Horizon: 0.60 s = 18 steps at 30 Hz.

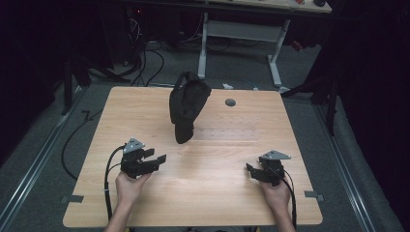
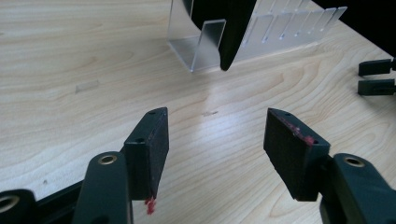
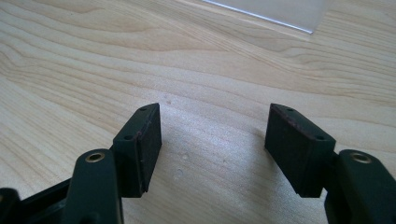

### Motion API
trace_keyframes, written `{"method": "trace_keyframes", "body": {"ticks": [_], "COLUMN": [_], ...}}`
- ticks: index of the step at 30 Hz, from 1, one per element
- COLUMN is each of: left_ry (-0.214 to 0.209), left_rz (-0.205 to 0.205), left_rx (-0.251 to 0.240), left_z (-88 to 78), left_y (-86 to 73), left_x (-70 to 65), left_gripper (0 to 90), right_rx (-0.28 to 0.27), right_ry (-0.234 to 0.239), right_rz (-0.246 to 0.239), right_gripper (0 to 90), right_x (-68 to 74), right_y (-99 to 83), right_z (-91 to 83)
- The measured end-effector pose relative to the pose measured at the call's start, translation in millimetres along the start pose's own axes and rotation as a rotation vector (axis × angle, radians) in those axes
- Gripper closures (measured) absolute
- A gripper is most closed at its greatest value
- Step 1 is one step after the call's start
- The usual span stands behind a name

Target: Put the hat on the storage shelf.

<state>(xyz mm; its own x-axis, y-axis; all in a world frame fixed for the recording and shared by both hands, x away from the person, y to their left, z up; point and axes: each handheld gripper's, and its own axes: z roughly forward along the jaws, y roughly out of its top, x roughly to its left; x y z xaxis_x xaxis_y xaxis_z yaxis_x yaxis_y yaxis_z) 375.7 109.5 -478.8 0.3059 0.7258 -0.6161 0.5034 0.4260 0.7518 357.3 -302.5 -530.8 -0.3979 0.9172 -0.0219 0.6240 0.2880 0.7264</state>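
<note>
High view: wooden table (image 1: 203,193), lit against a dark room. Black bag (image 1: 186,108) sits at about 12 o'clock from table centre, propped upright on what looks like a clear stand, though the stand is hard to make out from here. Left gripper (image 1: 155,158) at 8 o'clock, held in the left hand (image 1: 129,186), jaws apart, nothing between them. Right gripper (image 1: 250,170) at 4 o'clock, in the right hand (image 1: 275,193), also parted and empty. Both well apart from the bag.

Left gripper view: jaws wide, bare tabletop between. Bag's lower tip (image 2: 231,35) hangs at 12 o'clock over a clear acrylic stand (image 2: 196,49). The other gripper's jaw tips show at 3 o'clock.

Right gripper view: jaws wide, holding nothing, wood grain between. Edge of a clear sheet (image 3: 280,14) at 1 o'clock.
</note>
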Motion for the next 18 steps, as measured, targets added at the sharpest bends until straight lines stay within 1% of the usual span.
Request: {"method": "trace_keyframes", "body": {"ticks": [1, 7, 9, 11, 12, 18], "left_ry": [0.007, 0.025, 0.028, 0.029, 0.031, 0.05], "left_rz": [-0.003, -0.023, -0.036, -0.036, -0.044, -0.033], "left_rx": [0.003, 0.004, 0.01, 0.013, 0.012, 0.025], "left_z": [-1.3, -3.4, -3.7, -3.7, -3.3, -0.3], "left_y": [-2.5, -9.2, -13.8, -15.5, -17.0, -26.4], "left_x": [2.9, 9.9, 13.3, 14.5, 15.2, 18.5], "left_gripper": [40.4, 40.2, 40.0, 40.0, 40.0, 39.9], "right_rx": [0.001, 0.001, 0.001, 0.001, 0.001, 0.001], "right_ry": [0.001, 0.0, 0.001, 0.0, 0.0, 0.001], "right_rz": [0.003, 0.003, 0.004, 0.003, 0.004, 0.005], "right_gripper": [36.4, 36.4, 36.4, 36.4, 36.4, 36.4], "right_x": [0.4, 0.4, 0.5, 0.4, 0.6, 0.7], "right_y": [0.0, -0.1, -0.1, -0.1, -0.1, -0.1], "right_z": [0.0, -0.1, -0.1, -0.1, -0.1, -0.2]}}
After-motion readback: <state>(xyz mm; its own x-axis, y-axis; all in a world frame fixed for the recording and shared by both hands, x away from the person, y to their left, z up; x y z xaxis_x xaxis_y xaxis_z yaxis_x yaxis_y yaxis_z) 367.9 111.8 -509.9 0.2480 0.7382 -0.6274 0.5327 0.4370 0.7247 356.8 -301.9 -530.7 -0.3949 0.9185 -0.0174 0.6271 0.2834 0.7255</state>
